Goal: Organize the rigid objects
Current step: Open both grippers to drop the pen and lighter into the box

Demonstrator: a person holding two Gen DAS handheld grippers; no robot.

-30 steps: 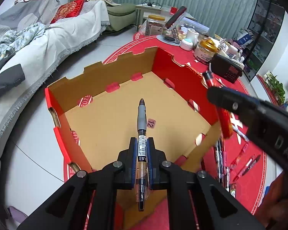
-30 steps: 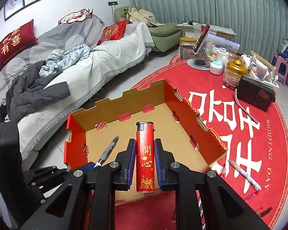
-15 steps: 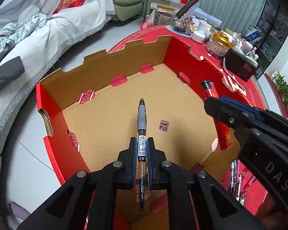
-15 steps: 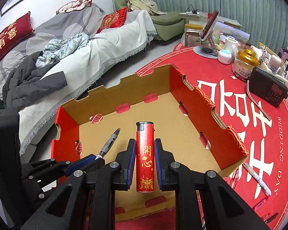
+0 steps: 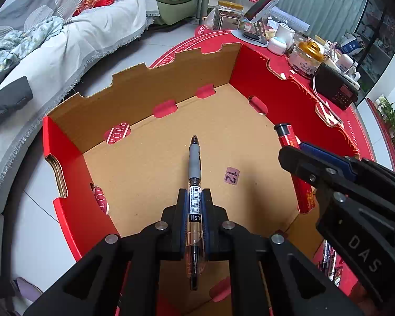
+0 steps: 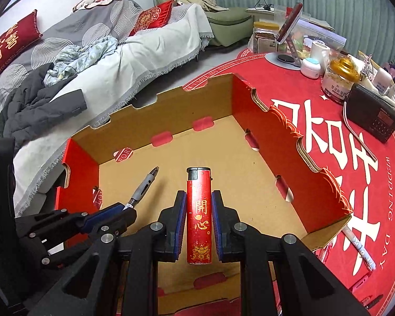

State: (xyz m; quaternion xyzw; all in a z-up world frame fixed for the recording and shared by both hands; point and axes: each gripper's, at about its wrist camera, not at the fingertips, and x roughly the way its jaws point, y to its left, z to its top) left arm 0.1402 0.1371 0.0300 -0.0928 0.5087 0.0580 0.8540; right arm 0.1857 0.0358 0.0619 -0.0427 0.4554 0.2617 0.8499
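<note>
Left gripper (image 5: 194,205) jaws clamped on pen (image 5: 194,173), tip pointing forward over box (image 5: 144,84) floor. Right gripper (image 6: 198,216) jaws clamped on lighter (image 6: 198,210), cap forward, above box's near edge.

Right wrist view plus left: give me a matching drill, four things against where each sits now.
Things:
1. pen
2. lighter
3. radio
4. white pen

Places:
A. lying on the red mat, outside the box
B. held in the left gripper over the box
C. standing on the mat past the box, beside a jar
D. held in the right gripper over the box

Pairs: 1-B, 2-D, 3-C, 4-A
</note>
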